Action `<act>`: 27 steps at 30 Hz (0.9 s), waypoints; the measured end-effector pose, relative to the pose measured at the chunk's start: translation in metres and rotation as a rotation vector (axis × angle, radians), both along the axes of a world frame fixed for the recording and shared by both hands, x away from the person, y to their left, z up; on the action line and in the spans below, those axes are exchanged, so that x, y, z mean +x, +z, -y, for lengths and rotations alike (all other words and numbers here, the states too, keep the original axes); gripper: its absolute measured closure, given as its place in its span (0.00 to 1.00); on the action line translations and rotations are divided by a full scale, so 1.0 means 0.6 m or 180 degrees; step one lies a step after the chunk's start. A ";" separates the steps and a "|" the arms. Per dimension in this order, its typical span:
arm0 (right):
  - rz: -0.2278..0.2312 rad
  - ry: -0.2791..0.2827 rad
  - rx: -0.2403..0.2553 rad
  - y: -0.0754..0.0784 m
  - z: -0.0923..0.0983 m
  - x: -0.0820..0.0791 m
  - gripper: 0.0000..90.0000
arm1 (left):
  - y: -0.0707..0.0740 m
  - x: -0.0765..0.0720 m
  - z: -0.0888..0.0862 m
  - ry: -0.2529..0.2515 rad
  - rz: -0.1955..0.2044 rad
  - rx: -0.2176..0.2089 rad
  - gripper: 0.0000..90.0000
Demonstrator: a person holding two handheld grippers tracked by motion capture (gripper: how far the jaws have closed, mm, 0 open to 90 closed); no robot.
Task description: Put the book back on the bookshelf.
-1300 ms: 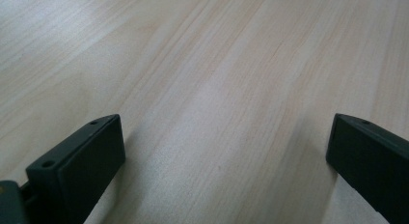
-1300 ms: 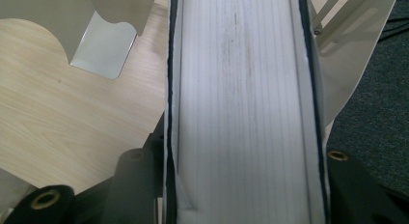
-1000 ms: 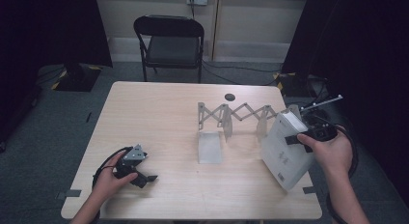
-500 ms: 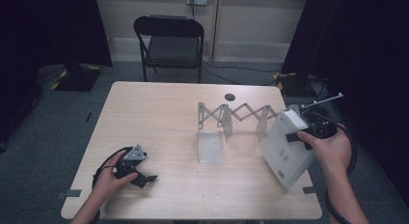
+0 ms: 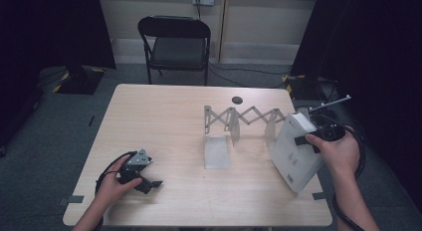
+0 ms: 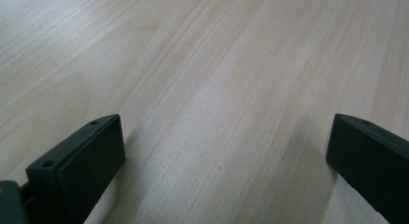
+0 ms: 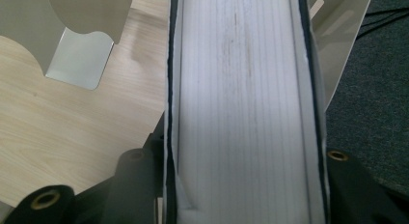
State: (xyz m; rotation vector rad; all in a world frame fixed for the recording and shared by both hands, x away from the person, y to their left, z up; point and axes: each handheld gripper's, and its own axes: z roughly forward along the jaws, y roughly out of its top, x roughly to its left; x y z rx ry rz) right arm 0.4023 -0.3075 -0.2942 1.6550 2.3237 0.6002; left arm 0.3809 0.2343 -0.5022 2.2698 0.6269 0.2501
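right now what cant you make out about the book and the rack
- Book title: high view, print too small.
- Book covers: right gripper view shows its page edge; the right tool hides the lower covers.
- Rack right end: high view, the book stands in front.
- Rack dividers: right gripper view, cut off by the top edge.

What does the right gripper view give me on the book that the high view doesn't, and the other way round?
Right gripper view: the book's white page edges up close, pinched between the right tongs' black jaws. High view: the whole table, the left tongs resting open on it, the chair behind, and the book tilted at the table's right edge. Both: the book, the expanding metal rack and the wooden tabletop.
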 end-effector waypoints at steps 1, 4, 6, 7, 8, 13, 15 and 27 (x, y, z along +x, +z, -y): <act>-0.0002 -0.0007 0.0001 0.000 -0.001 0.001 0.59 | 0.000 0.000 0.000 -0.0001 0.0000 0.0001 0.00; -0.0005 -0.0015 -0.0006 -0.001 -0.002 0.004 0.59 | 0.000 0.000 0.000 0.0000 0.0000 0.0001 0.00; 0.0000 -0.0028 -0.0009 -0.001 -0.002 0.006 0.59 | 0.000 0.000 0.000 0.0000 0.0001 0.0002 0.00; -0.0019 -0.0042 -0.0002 -0.001 -0.002 0.007 0.59 | 0.000 0.000 0.000 0.0000 0.0001 0.0001 0.00; -0.0009 -0.0046 -0.0002 -0.001 -0.002 0.008 0.59 | 0.000 0.000 0.000 0.0000 0.0001 0.0001 0.00; 0.0008 -0.0041 -0.0018 -0.002 -0.002 0.012 0.59 | 0.000 0.000 0.000 0.0001 0.0000 0.0000 0.00; -0.0003 -0.0057 -0.0014 -0.003 -0.002 0.014 0.59 | 0.000 0.000 0.000 0.0000 0.0001 0.0000 0.00; -0.0005 -0.0076 -0.0004 -0.004 -0.001 0.024 0.59 | 0.000 0.000 0.000 0.0001 0.0000 0.0000 0.00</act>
